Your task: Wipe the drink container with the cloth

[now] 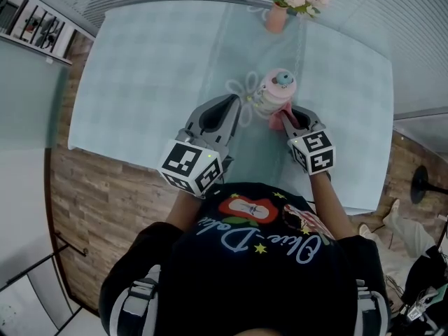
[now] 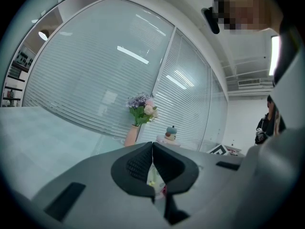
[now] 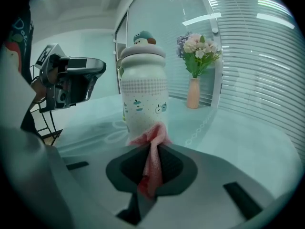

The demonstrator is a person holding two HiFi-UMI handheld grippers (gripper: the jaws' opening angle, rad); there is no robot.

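Note:
The drink container [image 1: 274, 93] is a pale patterned bottle with a small figure on its lid, upright on the glass table [image 1: 140, 68]. In the right gripper view the container [image 3: 143, 94] fills the centre. My right gripper [image 1: 290, 114] is shut on a pink cloth [image 3: 151, 147], and the cloth's bunched end presses on the bottle's lower side. My left gripper [image 1: 240, 106] sits just left of the bottle near its top, its tips closed together. Something pale shows in the slit behind the tips; whether it is held is unclear. Only the container's lid [image 2: 169, 133] rises above the left jaws.
A pink vase of flowers [image 1: 276, 16] stands at the table's far edge, behind the bottle. A pale runner with a looped pattern [image 1: 241, 86] lies under the bottle. Wooden floor [image 1: 91, 187] borders the table's near edge, and slatted blinds [image 2: 95, 80] line the far wall.

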